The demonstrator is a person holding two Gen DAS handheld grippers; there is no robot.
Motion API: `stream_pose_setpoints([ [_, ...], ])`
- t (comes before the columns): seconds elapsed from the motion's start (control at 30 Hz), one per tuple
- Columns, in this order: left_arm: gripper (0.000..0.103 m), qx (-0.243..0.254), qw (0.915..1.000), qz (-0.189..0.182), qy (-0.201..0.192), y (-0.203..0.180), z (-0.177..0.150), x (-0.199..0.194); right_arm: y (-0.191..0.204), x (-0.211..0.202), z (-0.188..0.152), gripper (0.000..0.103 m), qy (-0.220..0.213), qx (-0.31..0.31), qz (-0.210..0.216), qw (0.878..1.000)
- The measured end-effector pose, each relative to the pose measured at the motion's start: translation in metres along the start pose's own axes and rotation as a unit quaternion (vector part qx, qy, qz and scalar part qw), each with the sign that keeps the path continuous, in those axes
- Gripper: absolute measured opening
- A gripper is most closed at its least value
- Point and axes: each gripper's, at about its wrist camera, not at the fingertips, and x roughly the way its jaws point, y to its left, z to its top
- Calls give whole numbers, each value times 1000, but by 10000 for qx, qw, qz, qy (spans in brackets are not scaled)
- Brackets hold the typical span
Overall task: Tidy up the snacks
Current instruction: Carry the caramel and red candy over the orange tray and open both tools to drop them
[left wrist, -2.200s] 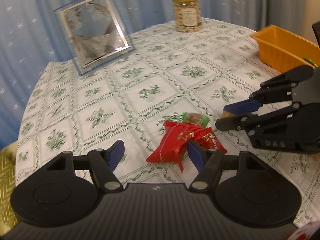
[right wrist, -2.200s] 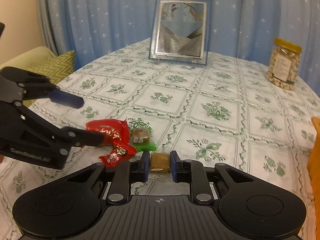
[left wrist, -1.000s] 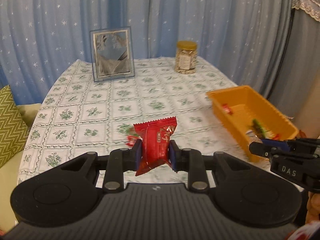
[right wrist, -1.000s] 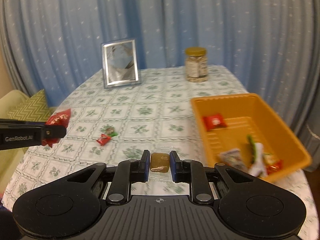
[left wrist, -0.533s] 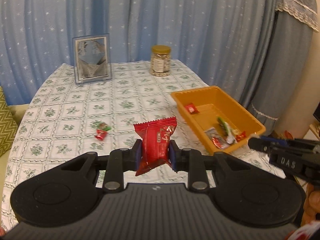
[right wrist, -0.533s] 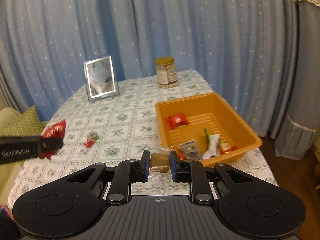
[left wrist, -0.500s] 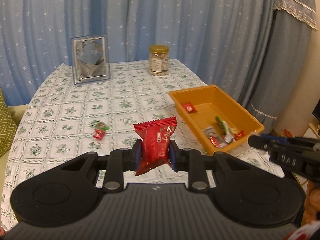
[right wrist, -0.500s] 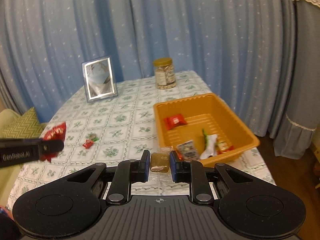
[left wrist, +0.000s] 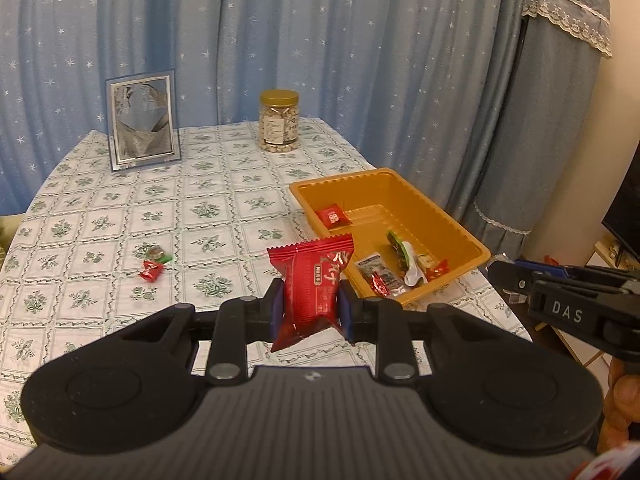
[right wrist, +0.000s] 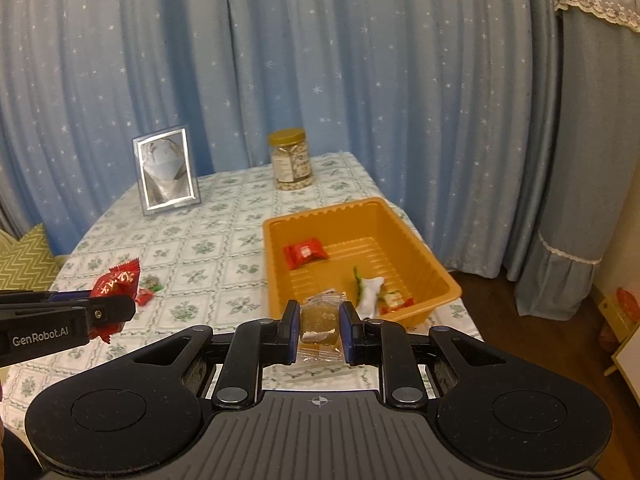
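The left tongs (left wrist: 310,312) pinch a red snack packet (left wrist: 311,286) at frame centre, above the table (left wrist: 100,216). The right tongs (right wrist: 319,328) grip a clear-wrapped brown candy (right wrist: 319,322) just below the orange tray (right wrist: 416,250) at centre right, which holds several snacks.

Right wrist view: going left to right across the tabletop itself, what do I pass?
Red packet in the left gripper's fingers → small loose candies → picture frame → nut jar → orange tray.
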Motion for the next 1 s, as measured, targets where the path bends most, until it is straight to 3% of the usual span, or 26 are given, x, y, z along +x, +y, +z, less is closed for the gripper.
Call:
stream_pose_setpoints([
  [0.47,25,1,9998,-161,148,-13,11,37,-28,28,9,21,150,214,-161,9995],
  [1.0,25,176,9978,-484,407,-45,45,130,-69,99,42,21,319,308,-348,9984],
])
